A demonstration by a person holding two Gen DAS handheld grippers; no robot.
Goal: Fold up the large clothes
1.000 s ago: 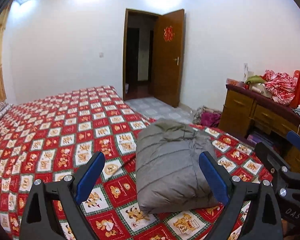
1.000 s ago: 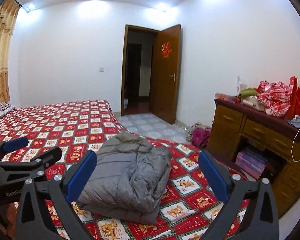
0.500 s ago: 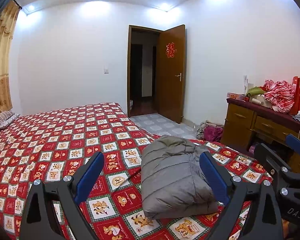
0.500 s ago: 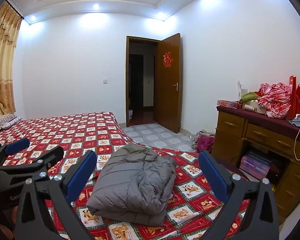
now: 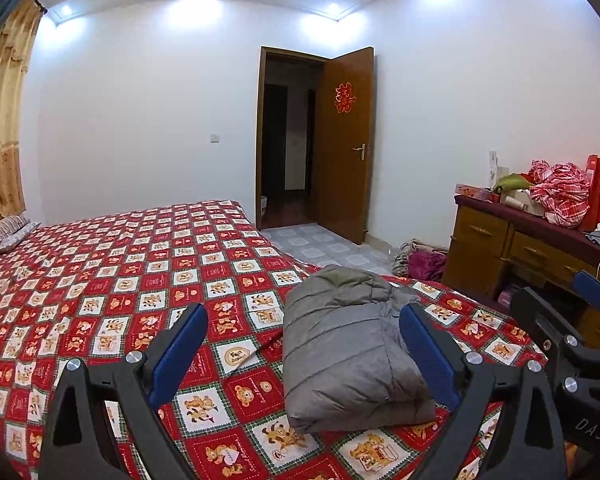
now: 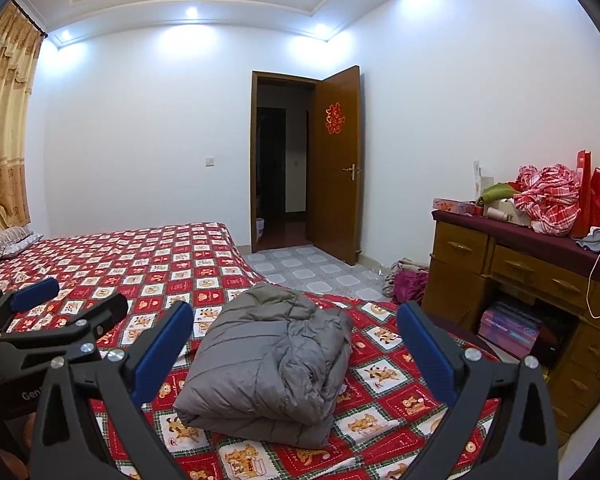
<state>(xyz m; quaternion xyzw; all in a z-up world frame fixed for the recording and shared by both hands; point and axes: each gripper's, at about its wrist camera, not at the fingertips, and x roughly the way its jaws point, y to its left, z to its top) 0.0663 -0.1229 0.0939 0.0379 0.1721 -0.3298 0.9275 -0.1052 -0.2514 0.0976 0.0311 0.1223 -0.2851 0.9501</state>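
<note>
A grey quilted jacket lies folded in a compact bundle on the bed's red patterned sheet; it also shows in the right wrist view. My left gripper is open and empty, held above and in front of the bundle, apart from it. My right gripper is open and empty, also raised off the jacket. Each gripper shows at the edge of the other's view: the right one, the left one.
A wooden dresser stands at the right with a red plaid cloth and bags on top. Clothes lie on the tiled floor. An open door is at the back. A pillow lies at the far left.
Both grippers have risen and tilted up, away from the folded jacket. The jacket has stayed in place on the bed. Both stay open.
</note>
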